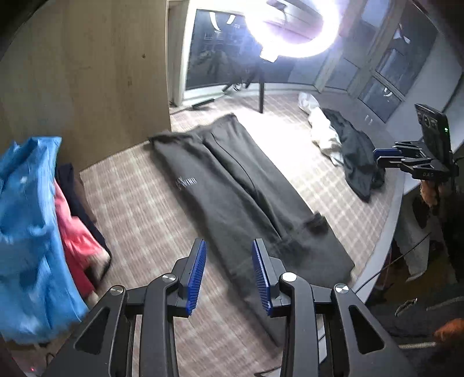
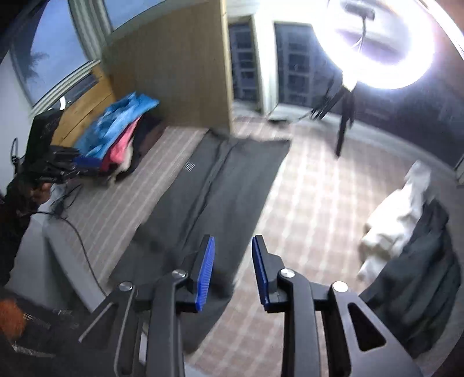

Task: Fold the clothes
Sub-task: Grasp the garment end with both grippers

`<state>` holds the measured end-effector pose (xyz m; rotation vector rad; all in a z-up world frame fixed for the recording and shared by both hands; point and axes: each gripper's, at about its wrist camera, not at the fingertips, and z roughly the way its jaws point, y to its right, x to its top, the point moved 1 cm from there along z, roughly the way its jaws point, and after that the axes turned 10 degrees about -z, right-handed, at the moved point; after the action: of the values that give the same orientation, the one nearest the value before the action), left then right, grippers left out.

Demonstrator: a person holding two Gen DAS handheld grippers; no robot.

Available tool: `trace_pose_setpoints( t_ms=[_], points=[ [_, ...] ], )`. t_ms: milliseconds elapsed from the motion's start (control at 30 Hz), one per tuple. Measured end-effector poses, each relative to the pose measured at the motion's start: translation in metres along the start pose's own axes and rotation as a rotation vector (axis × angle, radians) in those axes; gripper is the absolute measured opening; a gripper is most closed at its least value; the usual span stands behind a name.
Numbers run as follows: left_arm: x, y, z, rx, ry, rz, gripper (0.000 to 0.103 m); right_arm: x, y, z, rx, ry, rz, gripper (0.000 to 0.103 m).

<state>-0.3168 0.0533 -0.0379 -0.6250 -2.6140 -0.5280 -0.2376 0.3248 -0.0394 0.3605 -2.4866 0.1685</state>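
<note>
A dark grey pair of trousers [image 1: 240, 191] lies flat along the checked surface, folded lengthwise with a small pale logo; in the right wrist view the same trousers [image 2: 208, 191] run away from me. My left gripper [image 1: 229, 249] hangs above the near end of the trousers, open, nothing between its blue pads. My right gripper [image 2: 233, 246] hovers over the near right edge of the trousers, also open and empty. In the left wrist view the right gripper [image 1: 377, 155] shows at the far right; in the right wrist view the left gripper [image 2: 84, 162] shows at the far left.
A pile of blue, pink and dark clothes [image 1: 37, 226] sits at the left against a wooden panel [image 1: 87, 78]. A white and a dark garment [image 1: 348, 150] lie crumpled at the right. A bright ring light [image 1: 293, 26] on a stand is behind. A cable [image 2: 78, 237] runs along the near edge.
</note>
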Motion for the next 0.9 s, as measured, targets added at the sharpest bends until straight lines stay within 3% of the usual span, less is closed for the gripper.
trace_pose_setpoints(
  t_ms=[67,133,300,567,667,900],
  points=[
    [0.024,-0.005,0.013,0.039,0.015,-0.007,0.033,0.02,0.012,0.01,-0.038,0.024,-0.002,0.038],
    [0.045,-0.016,0.028,0.029,0.011,-0.039,0.033,0.039,0.024,0.027,-0.075,0.048,-0.003,0.044],
    [0.091,-0.04,0.094,0.071,-0.012,-0.076,0.033,0.064,0.061,0.109,-0.037,0.015,0.08,0.044],
    [0.143,-0.101,0.207,0.082,-0.129,-0.183,0.033,0.092,0.123,0.233,-0.076,-0.092,0.088,0.044],
    [0.155,-0.11,0.233,0.069,-0.154,-0.19,0.033,0.102,0.148,0.27,-0.047,-0.118,0.129,0.044],
    [0.169,-0.107,0.262,0.066,-0.174,-0.136,0.037,0.118,0.156,0.313,0.01,-0.137,0.099,0.047]
  ],
)
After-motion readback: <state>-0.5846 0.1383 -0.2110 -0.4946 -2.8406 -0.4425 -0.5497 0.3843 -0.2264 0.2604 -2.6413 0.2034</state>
